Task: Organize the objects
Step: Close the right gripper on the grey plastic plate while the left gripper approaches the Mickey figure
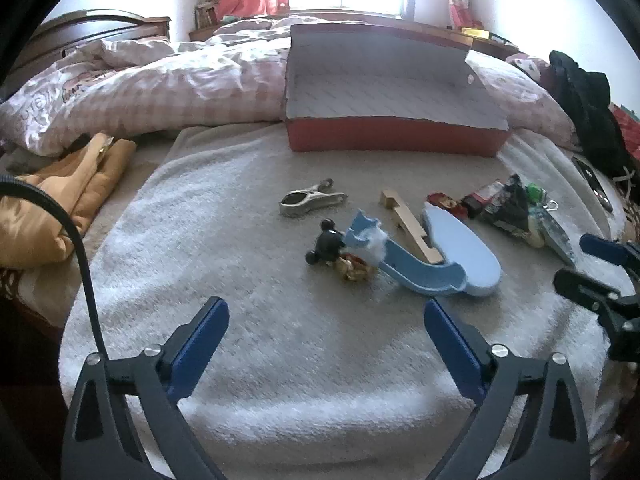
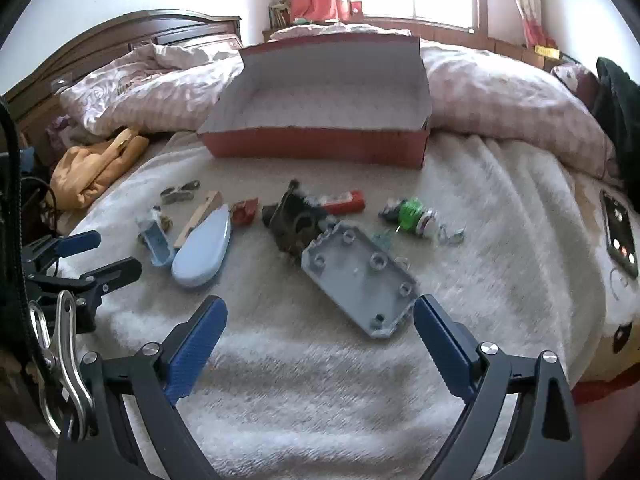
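Toys and odd bits lie scattered on the white blanket (image 1: 248, 320) ahead of you. Your left tool (image 1: 326, 316) is spread wide and empty, with the blue plastic piece (image 1: 460, 256) just beyond it. Your right tool (image 2: 320, 316) is likewise spread and empty, the grey plate (image 2: 356, 280) reaching between its fingertips. Farther back sits the open red box (image 2: 316, 146).

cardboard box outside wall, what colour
Red outside, pale grey-white inside; the cardboard box shows best in the right wrist view.
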Tool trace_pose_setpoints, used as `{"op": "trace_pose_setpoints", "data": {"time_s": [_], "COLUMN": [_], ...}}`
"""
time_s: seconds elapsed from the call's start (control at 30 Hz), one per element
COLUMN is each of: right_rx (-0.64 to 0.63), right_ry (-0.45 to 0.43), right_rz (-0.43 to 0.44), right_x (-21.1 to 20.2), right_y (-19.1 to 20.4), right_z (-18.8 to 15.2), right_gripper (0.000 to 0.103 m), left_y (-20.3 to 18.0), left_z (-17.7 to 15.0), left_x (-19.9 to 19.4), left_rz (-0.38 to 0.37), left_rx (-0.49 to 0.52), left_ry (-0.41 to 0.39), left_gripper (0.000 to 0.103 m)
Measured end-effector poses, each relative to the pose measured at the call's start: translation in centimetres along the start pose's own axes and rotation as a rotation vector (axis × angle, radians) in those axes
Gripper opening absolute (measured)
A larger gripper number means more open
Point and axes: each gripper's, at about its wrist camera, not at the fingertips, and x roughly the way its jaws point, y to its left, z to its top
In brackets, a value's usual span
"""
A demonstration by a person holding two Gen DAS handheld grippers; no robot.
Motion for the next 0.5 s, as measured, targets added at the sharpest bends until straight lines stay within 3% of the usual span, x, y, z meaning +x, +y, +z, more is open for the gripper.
{"op": "trace_pose_setpoints", "data": {"time_s": [0.5], "right_rx": [-0.018], "right_ry": [0.049], "right_rz": [0.000], "right_x": [1.6], "right_y": [-2.0], "right_z": [2.3], "right_gripper": [0.094], "left_y": [0.8], "left_z": [2.7], "left_x": [2.7], "left_rz": [0.012], "left_rx": [0.002], "left_ry": [0.038], "left_gripper": [0.093]}}
